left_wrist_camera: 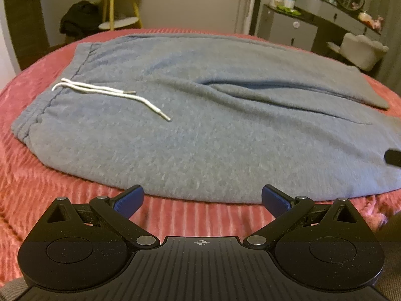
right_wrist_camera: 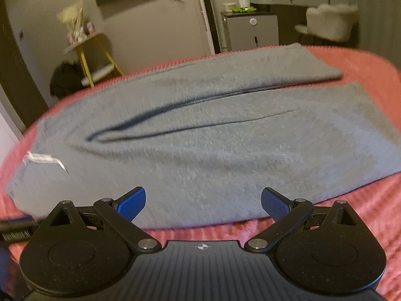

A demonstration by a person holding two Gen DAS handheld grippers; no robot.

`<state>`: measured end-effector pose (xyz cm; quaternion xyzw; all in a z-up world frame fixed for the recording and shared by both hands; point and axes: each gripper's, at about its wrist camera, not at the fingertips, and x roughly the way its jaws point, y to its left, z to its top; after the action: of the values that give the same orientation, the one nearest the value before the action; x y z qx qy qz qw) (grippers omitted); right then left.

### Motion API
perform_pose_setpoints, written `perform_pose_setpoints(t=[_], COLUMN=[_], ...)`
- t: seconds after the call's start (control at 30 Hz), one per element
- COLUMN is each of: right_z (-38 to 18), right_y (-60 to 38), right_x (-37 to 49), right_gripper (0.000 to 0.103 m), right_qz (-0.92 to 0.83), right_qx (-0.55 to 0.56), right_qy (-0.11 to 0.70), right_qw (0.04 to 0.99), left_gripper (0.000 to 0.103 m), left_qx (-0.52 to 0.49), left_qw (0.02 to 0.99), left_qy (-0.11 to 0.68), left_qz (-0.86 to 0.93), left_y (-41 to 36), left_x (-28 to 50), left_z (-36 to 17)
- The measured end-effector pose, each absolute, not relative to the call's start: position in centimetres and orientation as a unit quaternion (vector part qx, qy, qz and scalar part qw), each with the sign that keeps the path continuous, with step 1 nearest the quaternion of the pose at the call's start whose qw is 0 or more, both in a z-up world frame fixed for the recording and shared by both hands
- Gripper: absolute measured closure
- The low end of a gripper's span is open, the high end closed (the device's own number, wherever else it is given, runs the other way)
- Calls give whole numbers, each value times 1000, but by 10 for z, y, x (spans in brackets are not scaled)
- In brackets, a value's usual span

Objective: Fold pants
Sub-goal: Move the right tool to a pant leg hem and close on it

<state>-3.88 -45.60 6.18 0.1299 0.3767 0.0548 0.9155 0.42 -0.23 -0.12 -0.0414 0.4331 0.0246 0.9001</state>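
Grey sweatpants (left_wrist_camera: 200,125) lie spread flat on a pink ribbed bedspread (left_wrist_camera: 37,188), waistband to the left, legs running right. A white drawstring (left_wrist_camera: 110,92) trails across the waist area. My left gripper (left_wrist_camera: 202,199) stands open just short of the near edge of the pants, nothing between its blue pads. In the right wrist view the same pants (right_wrist_camera: 213,145) stretch across the bedspread (right_wrist_camera: 363,213), the two legs side by side with a dark crease between them. My right gripper (right_wrist_camera: 203,202) is open at the near leg's edge, holding nothing.
Beyond the bed stand a yellow-legged side table (left_wrist_camera: 117,5) with a dark bag (left_wrist_camera: 77,17) beside it, a grey dresser (left_wrist_camera: 288,27) and a pale fluffy chair (left_wrist_camera: 363,50). A dark part of the other gripper (left_wrist_camera: 393,158) shows at the right edge of the left wrist view.
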Motion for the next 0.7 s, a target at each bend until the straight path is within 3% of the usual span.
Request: perform_pose_setpoints(t=[0.17,0.43,0.7], right_z=[48,-1,-32], right_y=[-476,-499,-534], right_x=[2,77,82], right_gripper=[4,4,4], right_qz=[36,6,30], right_qx=[190,254,389], right_qy=[414,464,439], right_qw=[890,848,809], left_gripper=[0,0,0], left_qx=[-61,-112,-128], left_qw=[888,896,906], left_qy=[452,416,365], left_qz=[55,108,174], left_y=[2,19,48], left_x=[30,106,174], left_z=[-2,7,-9])
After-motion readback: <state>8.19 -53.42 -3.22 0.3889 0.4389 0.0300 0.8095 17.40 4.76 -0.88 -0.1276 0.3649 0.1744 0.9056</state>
